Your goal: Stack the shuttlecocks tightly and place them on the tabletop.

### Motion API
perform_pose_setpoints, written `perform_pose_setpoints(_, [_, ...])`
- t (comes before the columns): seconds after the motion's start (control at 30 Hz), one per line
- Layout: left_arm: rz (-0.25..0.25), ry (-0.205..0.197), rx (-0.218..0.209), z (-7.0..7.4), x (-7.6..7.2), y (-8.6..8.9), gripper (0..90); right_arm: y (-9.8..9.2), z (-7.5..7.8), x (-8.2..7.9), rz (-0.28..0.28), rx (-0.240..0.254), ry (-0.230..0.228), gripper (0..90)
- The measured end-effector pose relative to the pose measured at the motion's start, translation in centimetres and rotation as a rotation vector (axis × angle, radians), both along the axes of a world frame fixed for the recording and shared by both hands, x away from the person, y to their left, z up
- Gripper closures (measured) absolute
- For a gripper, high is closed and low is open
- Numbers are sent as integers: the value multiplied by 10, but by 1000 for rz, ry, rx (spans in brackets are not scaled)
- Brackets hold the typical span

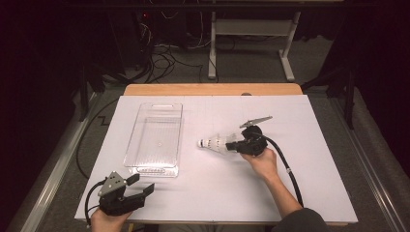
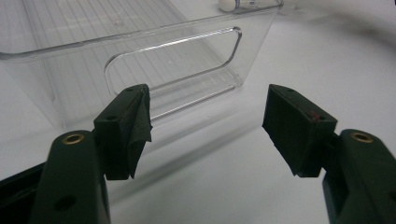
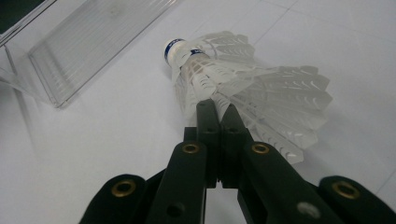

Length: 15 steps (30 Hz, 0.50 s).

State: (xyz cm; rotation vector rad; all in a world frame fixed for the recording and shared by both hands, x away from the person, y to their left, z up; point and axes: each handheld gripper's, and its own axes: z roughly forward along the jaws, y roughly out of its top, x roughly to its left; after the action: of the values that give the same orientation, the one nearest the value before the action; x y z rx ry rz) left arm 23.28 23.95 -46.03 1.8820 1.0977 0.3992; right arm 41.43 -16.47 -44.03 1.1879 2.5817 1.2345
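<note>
The right gripper [image 3: 215,109] is pinching the white feathered shuttlecock [image 3: 243,88] on the table; the left gripper [image 2: 205,123] is waiting wide beside the clear plastic bin [image 1: 157,140]. Transfer is pending.

White table [image 1: 309,193] (clear bin [image 1: 155,137], shuttlecock [image 1: 214,142])

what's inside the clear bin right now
Nothing: through the clear bin only its ribbed floor shows. The shuttlecock lies on the table to its right, its skirt pinched in the shut right gripper. Nothing covers the bin's inside.
</note>
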Motion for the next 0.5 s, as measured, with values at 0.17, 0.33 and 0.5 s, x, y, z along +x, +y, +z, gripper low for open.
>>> perform_pose_setpoints(0.17, [0,1,-2,0,0,0,331,-1,0,0,1,-4,10,900])
perform_pose_setpoints(0.33, [0,2,-1,0,0,0,331,-2,-1,1,0,-8,14,900])
perform_pose_setpoints(0.5, [1,1,-1,0,0,0,331,-2,-1,1,0,-16,17,887])
